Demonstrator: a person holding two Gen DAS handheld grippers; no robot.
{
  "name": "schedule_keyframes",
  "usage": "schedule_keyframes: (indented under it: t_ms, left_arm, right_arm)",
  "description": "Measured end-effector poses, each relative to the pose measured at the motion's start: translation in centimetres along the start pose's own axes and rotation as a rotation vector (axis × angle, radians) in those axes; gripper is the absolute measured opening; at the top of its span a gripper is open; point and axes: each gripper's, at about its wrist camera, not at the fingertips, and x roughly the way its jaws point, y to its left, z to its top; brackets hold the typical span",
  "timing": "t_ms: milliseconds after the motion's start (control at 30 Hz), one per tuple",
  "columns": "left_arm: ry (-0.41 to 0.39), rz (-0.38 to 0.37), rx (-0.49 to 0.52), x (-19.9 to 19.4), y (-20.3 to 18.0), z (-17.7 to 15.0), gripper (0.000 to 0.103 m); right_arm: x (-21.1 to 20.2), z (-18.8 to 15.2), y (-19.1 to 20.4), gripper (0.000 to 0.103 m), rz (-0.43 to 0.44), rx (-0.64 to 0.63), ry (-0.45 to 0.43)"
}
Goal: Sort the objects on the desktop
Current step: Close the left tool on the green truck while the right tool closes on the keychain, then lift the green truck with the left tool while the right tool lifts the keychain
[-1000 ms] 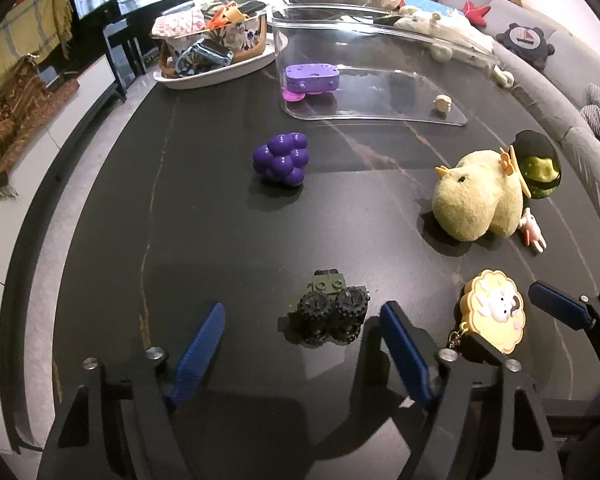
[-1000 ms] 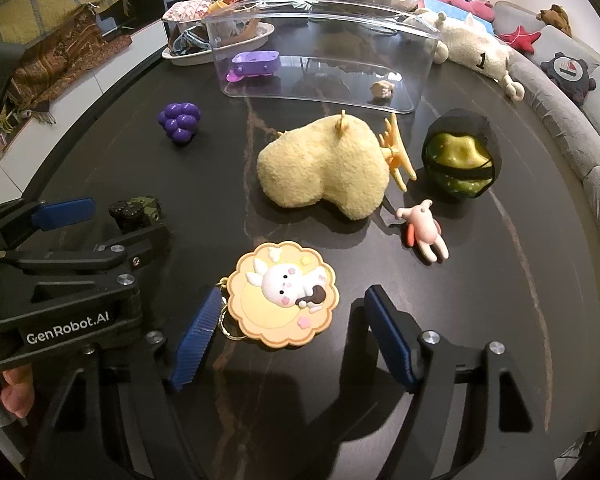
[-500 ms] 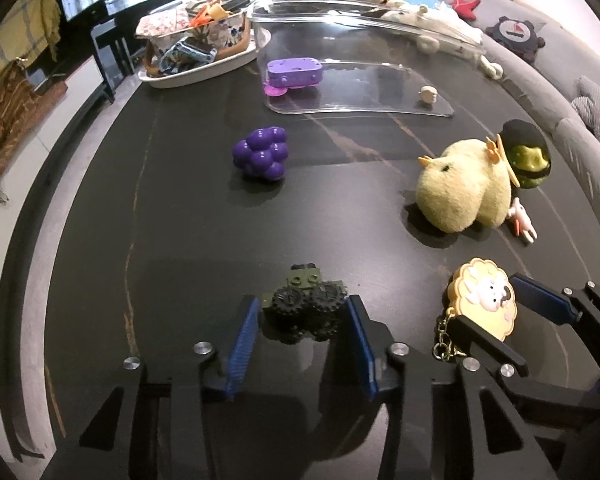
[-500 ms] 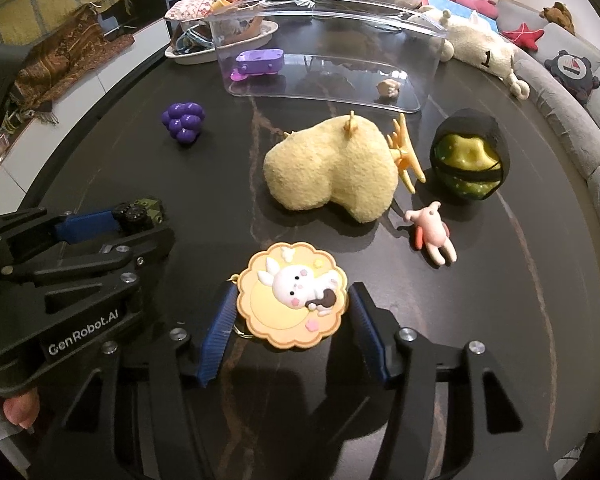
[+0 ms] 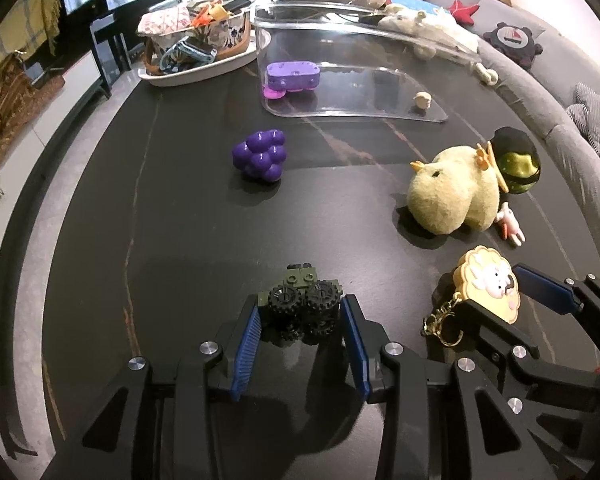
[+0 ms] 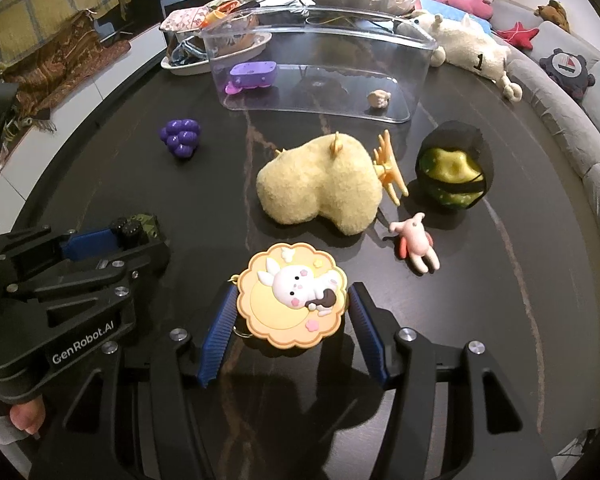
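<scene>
Two grippers worked one dark table (image 5: 140, 208). The left gripper (image 5: 302, 312) was clamped on one green toy truck (image 5: 302, 304) with black cogged wheels at 6 o'clock; the right gripper (image 6: 292, 312) pinched one scalloped orange bunny keychain (image 6: 292, 300), also at 6 o'clock.

Toy car (image 6: 134, 229) half hidden behind left gripper (image 6: 100, 240); fingertip (image 6: 24, 418) cut off.

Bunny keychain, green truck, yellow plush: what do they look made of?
Bunny keychain: likely soft moulded rubber or PVC, matte, with raised flat-colour layers; its ring looks like gold-tone metal.
Green truck: hard plastic bricks, studded top, black geared wheels, slight sheen.
Yellow plush: fuzzy pile fabric, apparently stuffed; rounded, nubbly surface.
</scene>
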Motion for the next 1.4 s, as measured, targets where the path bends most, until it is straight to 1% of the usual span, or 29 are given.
schedule_keyframes:
  t_ms: [233, 433, 900, 1200, 1400]
  left_arm:
    - [-0.012, 0.005, 0.005, -0.9, 0.0, -0.1, 0.036]
    - [-0.029, -0.002, 0.010, -1.8, -0.2, -0.2, 0.036]
    - [-0.105, -0.010, 0.017, -5.6, -0.5, -0.2, 0.036]
    - [-0.153, -0.020, 0.021, -8.2, -0.7, 0.1, 0.036]
    - [-0.191, -0.008, 0.030, -10.0, -1.3, 0.9, 0.036]
  right_arm:
    - [-0.3, 0.0, 0.0, 0.054, 0.011, 0.024, -0.008]
    - [-1.1, 0.5, -0.1, 0.054, 0.000, 0.033, -0.031]
    - [-3.4, 1.2, 0.4, 0.054, -0.003, 0.027, -0.076]
    - [-6.3, 1.6, 0.4, 0.054, 0.001, 0.025, -0.142]
    - [-8.4, 2.4, 0.3, 0.054, -0.003, 0.021, -0.199]
